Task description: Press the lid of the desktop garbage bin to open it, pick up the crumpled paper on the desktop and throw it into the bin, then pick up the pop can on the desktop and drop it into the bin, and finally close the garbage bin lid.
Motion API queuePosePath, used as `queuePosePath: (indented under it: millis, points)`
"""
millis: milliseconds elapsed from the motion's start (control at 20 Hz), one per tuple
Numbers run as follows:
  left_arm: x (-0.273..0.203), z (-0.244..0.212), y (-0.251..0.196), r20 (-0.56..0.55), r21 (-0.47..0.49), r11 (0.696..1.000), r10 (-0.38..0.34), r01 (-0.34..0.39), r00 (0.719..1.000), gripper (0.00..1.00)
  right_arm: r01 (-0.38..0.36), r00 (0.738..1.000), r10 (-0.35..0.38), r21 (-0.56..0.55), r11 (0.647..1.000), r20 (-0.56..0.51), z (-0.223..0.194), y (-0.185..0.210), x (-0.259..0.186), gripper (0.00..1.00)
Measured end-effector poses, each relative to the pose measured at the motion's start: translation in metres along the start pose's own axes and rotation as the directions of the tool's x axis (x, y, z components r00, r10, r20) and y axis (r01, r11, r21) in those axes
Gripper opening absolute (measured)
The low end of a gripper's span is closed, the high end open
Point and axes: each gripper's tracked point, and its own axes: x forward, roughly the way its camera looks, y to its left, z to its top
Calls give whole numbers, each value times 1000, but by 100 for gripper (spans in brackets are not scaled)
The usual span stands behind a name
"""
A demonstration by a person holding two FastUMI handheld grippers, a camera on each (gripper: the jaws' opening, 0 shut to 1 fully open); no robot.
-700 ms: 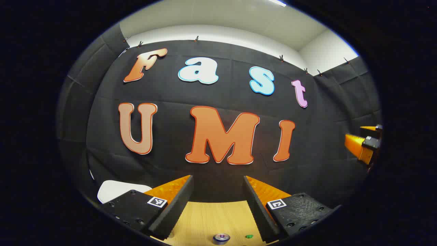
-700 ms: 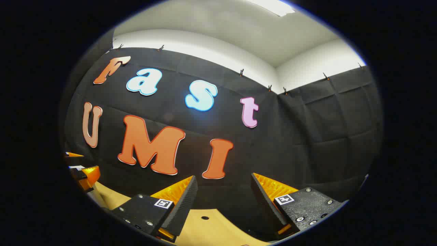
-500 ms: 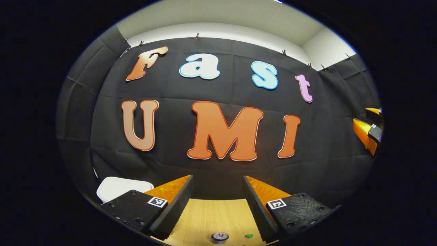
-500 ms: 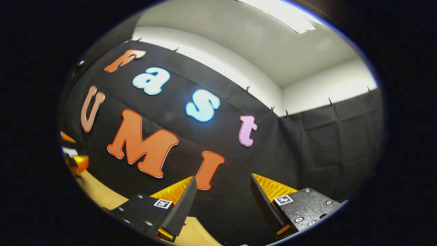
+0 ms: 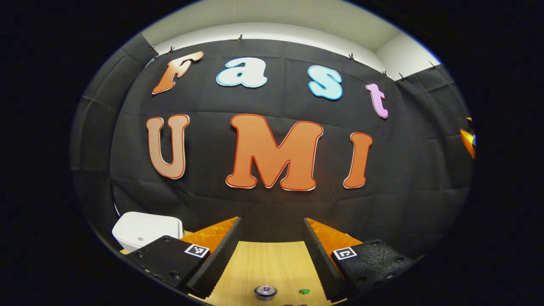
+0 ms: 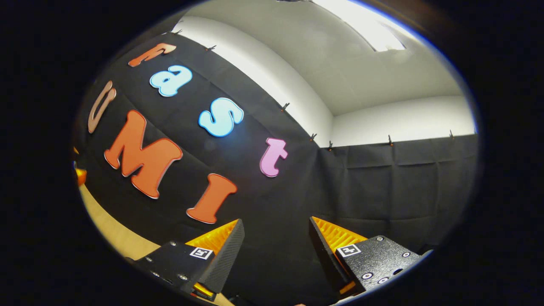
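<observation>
Opening step, lid not yet pressed: left hand-held gripper point(image 5: 272, 238) and right hand-held gripper point(image 6: 276, 238) both spread apart, empty, raised; closed white bin point(image 5: 144, 229) on bench point(image 5: 267, 263) at left, can point(image 5: 265, 291) near; next, lower onto lid.

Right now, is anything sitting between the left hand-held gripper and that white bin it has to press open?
Nothing visible does. The white bin sits with its lid closed at the far left of the wooden table, partly hidden behind the left hand-held gripper's own finger. The pop can stands straight ahead between the open fingers, away from the bin.
</observation>
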Motion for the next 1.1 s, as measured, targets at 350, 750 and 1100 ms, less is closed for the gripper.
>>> queuePosePath:
  millis: [350,750,1100]
  points:
    - [-18,-3,35,84,31,999,23,-26,996,90,-443,886,464,260,858,-21,-31,196,-53,92]
    - [-24,27,60,191,125,989,56,-81,980,91,-443,860,510,479,758,-11,-54,236,-54,95]
    - [-27,14,60,158,74,989,118,-131,980,89,-477,847,530,487,732,34,-47,250,-48,95]
